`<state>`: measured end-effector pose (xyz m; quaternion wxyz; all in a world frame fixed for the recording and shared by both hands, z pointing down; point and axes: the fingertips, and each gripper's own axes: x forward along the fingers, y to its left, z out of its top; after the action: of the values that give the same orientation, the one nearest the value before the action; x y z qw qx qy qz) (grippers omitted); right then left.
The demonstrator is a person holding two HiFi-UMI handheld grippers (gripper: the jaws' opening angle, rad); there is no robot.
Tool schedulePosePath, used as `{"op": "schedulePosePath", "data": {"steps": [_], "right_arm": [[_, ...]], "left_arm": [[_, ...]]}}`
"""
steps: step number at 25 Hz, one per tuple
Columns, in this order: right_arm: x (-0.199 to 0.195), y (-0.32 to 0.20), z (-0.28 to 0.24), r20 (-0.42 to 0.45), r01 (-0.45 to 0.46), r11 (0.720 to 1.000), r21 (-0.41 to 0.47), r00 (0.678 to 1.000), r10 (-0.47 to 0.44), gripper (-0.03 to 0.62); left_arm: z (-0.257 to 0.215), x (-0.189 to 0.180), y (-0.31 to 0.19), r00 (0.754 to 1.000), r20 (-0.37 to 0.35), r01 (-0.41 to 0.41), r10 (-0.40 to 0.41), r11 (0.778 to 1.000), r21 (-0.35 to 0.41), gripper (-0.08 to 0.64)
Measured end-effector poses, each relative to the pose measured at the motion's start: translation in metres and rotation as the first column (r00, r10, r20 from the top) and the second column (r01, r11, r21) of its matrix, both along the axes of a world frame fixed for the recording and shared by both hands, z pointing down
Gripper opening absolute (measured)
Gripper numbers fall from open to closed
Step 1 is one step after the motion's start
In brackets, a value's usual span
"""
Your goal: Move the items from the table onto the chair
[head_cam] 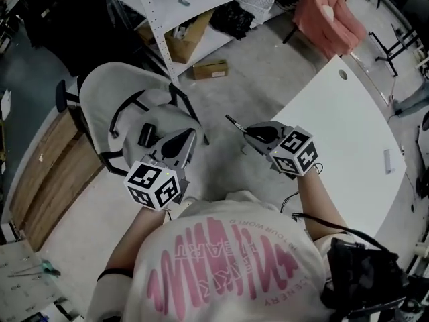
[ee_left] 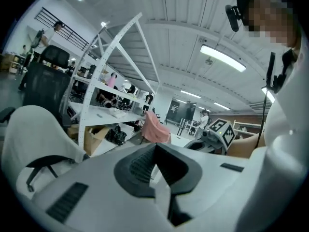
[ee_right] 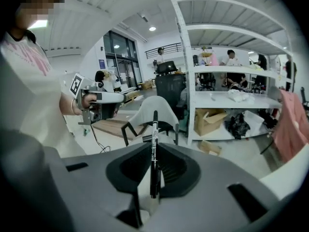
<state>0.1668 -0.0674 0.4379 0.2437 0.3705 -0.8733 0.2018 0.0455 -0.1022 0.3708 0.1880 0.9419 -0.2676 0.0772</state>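
**Slim black marker pen** point(ee_right: 154, 151): clamped upright between the closed jaws of the right gripper point(head_cam: 253, 134), with its capped end projecting well past the pads. It hung above bare floor, between the white table point(head_cam: 335, 126) and the white shell chair with black armrests point(head_cam: 107, 92), and was not yet over the seat.

**Left gripper** point(head_cam: 175, 145): jaws pressed together on nothing, pointed toward the chair.

**Other items:** a small dark object point(head_cam: 146, 134), too indistinct to name, lay on the seat. A small pale item point(head_cam: 387, 161) lay near the table's far edge.

**Recommended handling:** carry the pen over the seat's middle and bring it low and nearly flat before parting the jaws. The round barrel would likely roll off a dished seat's edge. Keep the empty gripper clear of the path.
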Motion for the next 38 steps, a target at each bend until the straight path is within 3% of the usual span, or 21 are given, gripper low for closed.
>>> {"op": "schedulePosePath", "data": {"steps": [6,12,18,21,25,34,38], "right_arm": [[-0.099,-0.03,0.001,0.021,0.119,0.993,0.013,0.993,-0.119,0.054],[-0.178,-0.056,0.009,0.026,0.239,0.971,0.002,0.971,-0.239,0.054],[-0.232,-0.079,0.014,0.04,0.262,0.965,-0.023,0.964,-0.261,0.054],[-0.249,-0.089,0.027,0.042,0.298,0.953,-0.059,0.954,-0.296,0.054],[-0.261,-0.112,0.047,0.047,0.346,0.933,-0.103,0.938,-0.343,0.054],[-0.272,-0.17,0.079,0.055,0.467,0.861,-0.201,0.883,-0.466,0.054],[-0.27,-0.19,0.095,0.052,0.499,0.835,-0.232,0.864,-0.501,0.054]], "left_arm": [[0.013,-0.098,-0.018,0.992,0.039,0.121,-0.121,0.993,0.002,0.008],[0.025,-0.188,-0.021,0.963,0.067,0.263,-0.261,0.965,-0.018,0.008],[0.032,-0.241,-0.027,0.932,0.071,0.36,-0.357,0.932,-0.04,0.008],[0.045,-0.255,-0.03,0.909,0.056,0.415,-0.412,0.907,-0.068,0.008],[0.062,-0.267,-0.037,0.892,0.079,0.451,-0.445,0.89,-0.071,0.008],[0.075,-0.283,-0.078,0.777,0.076,0.628,-0.624,0.766,-0.138,0.008],[0.076,-0.282,-0.096,0.743,0.088,0.669,-0.664,0.728,-0.15,0.008]]}}
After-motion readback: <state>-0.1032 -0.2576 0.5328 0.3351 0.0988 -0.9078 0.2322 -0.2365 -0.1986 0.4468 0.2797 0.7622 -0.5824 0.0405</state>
